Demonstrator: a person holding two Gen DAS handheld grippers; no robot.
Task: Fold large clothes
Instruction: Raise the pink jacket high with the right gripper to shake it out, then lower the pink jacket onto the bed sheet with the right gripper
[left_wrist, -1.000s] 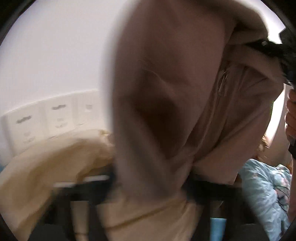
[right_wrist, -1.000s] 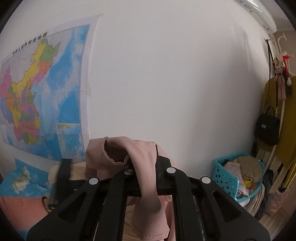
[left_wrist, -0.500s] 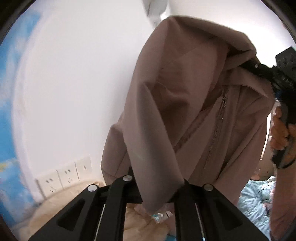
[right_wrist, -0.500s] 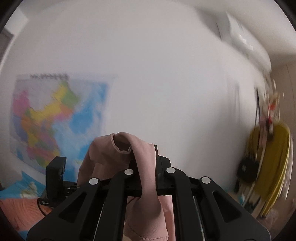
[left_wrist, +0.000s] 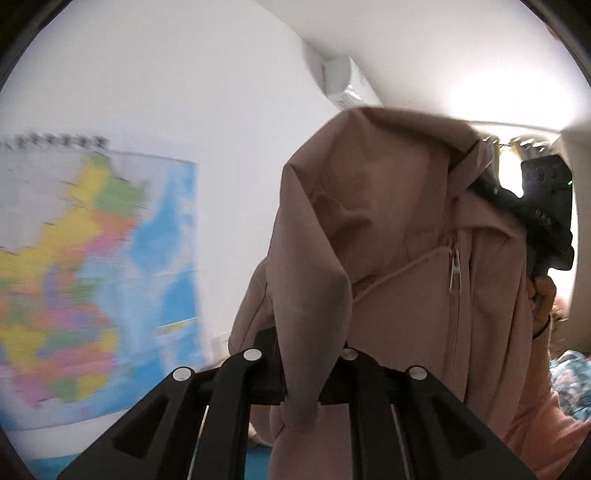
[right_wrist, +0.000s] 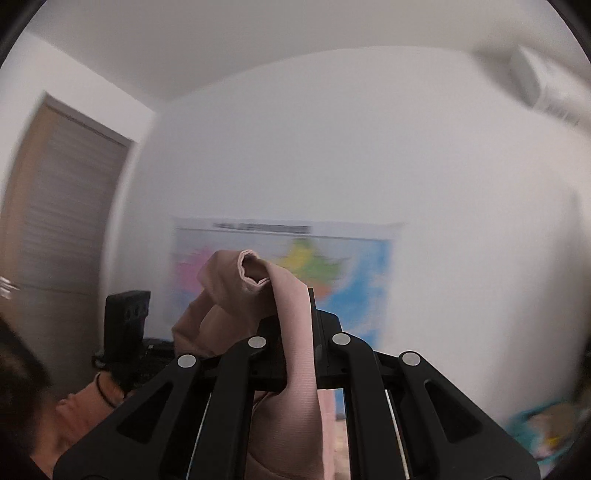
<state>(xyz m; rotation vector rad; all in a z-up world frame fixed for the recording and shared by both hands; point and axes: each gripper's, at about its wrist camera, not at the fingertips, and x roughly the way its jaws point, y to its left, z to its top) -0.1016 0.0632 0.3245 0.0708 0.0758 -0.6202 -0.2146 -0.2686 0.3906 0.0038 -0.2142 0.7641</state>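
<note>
Two grippers hold one pink jacket (left_wrist: 399, 266) up in the air, clear of any surface; nothing carries it but the fingers.

The left gripper (left_wrist: 301, 373) is pinched narrow on a fold of the cloth, which runs up from the jaws and hangs down below them. The right gripper (right_wrist: 299, 363) is likewise nearly closed on a ribbed strip that ends in a cuff (right_wrist: 255, 273), so it appears to have a sleeve end. In the left view the right gripper's body shows at the far right edge, higher than the left jaws, with a hand (left_wrist: 543, 295) under it.

Between the two grips the jacket bunches into a hooded heap instead of hanging flat; its zipper (left_wrist: 454, 273) runs roughly top to bottom, so the long axis hangs downward. The bulk lies right of the left fingers and left of the right fingers, nearer the left camera.

As I judge it, the next move turns on that spacing: the grips are close together, so the hands would need to draw apart sideways to spread the cloth before any fold. A map (left_wrist: 85, 266) and an air conditioner (left_wrist: 347, 83) sit on the wall behind.
</note>
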